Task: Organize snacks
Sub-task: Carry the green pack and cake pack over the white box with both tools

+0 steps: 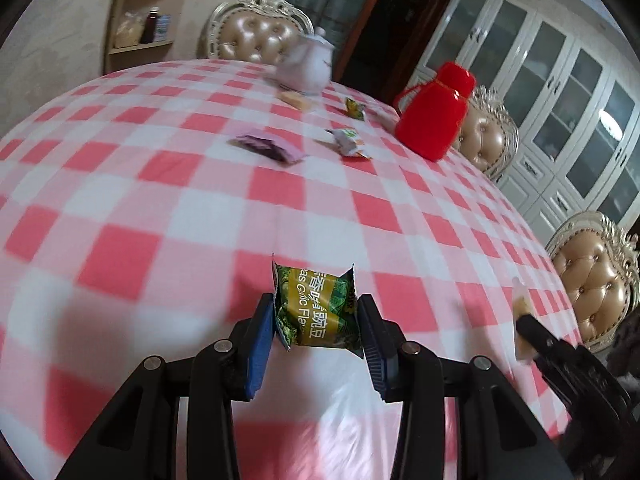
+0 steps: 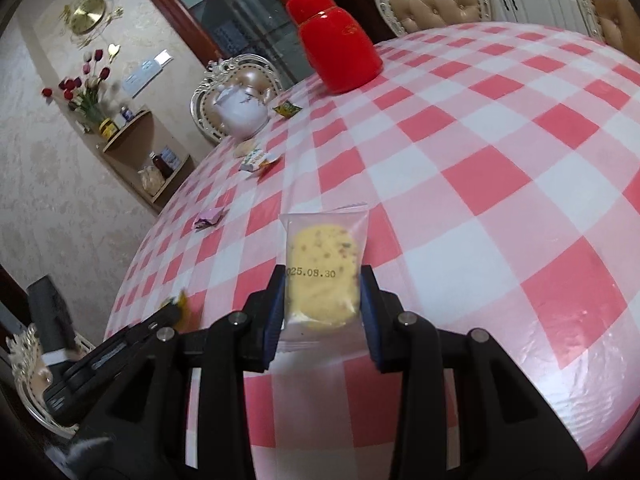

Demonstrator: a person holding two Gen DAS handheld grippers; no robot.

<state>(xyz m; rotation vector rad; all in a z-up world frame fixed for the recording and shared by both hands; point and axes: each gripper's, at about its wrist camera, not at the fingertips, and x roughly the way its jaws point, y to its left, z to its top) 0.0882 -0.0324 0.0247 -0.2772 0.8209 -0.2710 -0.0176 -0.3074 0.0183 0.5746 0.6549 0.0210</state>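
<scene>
**Inspector A:** Pink-and-white checked cloth is covering the desk throughout. What are the two claws carrying?

**Inspector B:** The left claw is grasping a green garlic-flavour pea packet, its blue pads pressing on both side edges, and the packet is hanging clear above the cloth. The right claw is clenching a clear-wrapped yellow biscuit with a date stamp across the wrapper, also lifted off the desk.

**Inspector A:** And what is lying loose?

**Inspector B:** Four snacks are sitting at the far side. A pink-and-purple packet is lying apart towards the middle. A white-and-orange packet is resting near the red flask. A small green-yellow packet is lying behind it, and a pale tan wrapped piece is sitting just beside the white teapot, apparently touching its base.

**Inspector A:** Is any collecting point showing?

**Inspector B:** None is appearing in either view; no tray, bowl or box. I cannot tell where the held items are going.

**Inspector A:** Your assessment of progress?

**Inspector B:** I am judging the work as early to midway. Two snacks are in hand and not yet set down; four are remaining scattered and ungrouped. No pile or tidy row is showing yet. Both held packets are needing placement first, then the far four are needing fetching, the one against the teapot with some care.
</scene>
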